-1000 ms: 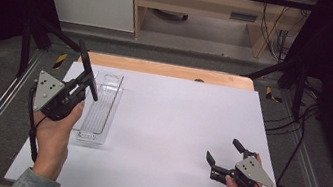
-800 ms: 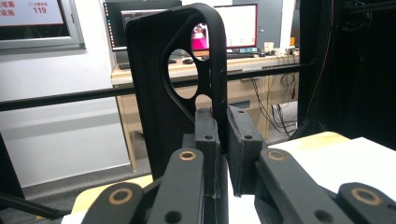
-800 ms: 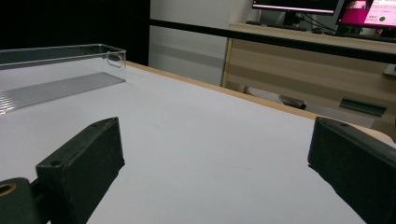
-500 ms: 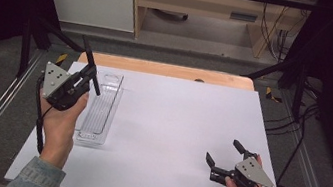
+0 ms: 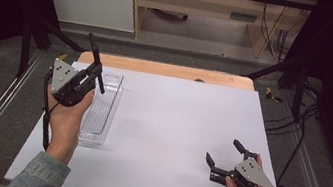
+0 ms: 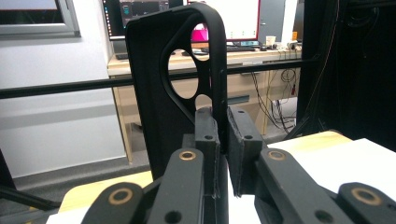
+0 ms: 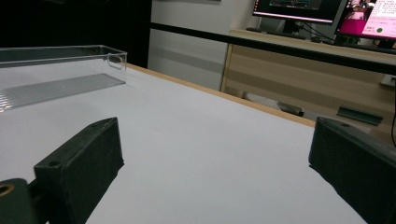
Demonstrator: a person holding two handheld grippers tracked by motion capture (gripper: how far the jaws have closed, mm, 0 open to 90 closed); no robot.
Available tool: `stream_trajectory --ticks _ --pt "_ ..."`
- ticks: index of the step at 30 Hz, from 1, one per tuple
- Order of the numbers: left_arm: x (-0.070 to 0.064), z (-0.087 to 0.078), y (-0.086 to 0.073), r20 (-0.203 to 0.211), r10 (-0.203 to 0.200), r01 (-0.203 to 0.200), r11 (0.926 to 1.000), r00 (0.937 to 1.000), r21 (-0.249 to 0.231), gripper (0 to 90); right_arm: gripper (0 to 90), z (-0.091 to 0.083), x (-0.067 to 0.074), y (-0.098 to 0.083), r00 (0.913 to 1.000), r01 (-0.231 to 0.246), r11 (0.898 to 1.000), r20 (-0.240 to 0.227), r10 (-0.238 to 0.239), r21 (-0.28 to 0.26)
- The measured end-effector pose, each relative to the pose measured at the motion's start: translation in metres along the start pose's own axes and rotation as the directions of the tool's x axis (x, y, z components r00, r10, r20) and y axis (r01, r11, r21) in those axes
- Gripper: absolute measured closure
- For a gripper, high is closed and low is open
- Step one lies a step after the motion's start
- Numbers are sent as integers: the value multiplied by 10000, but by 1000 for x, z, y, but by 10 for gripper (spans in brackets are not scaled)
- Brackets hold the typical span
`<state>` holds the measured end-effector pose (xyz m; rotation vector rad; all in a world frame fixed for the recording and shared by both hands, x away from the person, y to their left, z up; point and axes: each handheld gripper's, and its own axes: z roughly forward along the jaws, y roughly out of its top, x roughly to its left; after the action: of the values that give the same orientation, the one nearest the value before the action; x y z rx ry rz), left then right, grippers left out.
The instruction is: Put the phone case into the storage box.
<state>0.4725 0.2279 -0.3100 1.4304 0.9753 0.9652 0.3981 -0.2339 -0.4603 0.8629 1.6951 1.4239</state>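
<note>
A: Above the clear tray (image 5: 101,108), what did the left hand-held gripper (image 5: 95,69) hold?

B: It was clenched on a black phone case (image 6: 175,88), held upright. Within the last second it had drifted a little toward the far end.

A: And the right hand-held gripper (image 5: 225,158)?

B: Released, resting on the desk (image 5: 174,125). I think placing the case in the tray was next.

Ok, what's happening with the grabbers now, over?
Left gripper shut on black phone case, above clear tray. Right gripper open, empty. Nothing in the way.
</note>
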Motion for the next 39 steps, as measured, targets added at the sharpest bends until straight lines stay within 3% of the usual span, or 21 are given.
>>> stream_trajectory --ticks 11,27,33,39 --pt "-1 5 -2 -2 15 -15 9999 10000 162 831 24 0 -1 -1 10000 1 10000 72 -1 -7" --pt "5 -4 -15 -62 70 -67 9989 10000 462 831 24 -1 -2 -1 10000 -62 10000 57 62 -2" --pt "12 6 -17 -227 -135 148 9982 9997 573 831 24 -2 -3 0 9999 -109 9999 93 110 -57" --pt "16 8 -16 -366 -364 378 9986 9987 369 831 24 -2 -2 0 10000 -89 9999 39 89 -77"
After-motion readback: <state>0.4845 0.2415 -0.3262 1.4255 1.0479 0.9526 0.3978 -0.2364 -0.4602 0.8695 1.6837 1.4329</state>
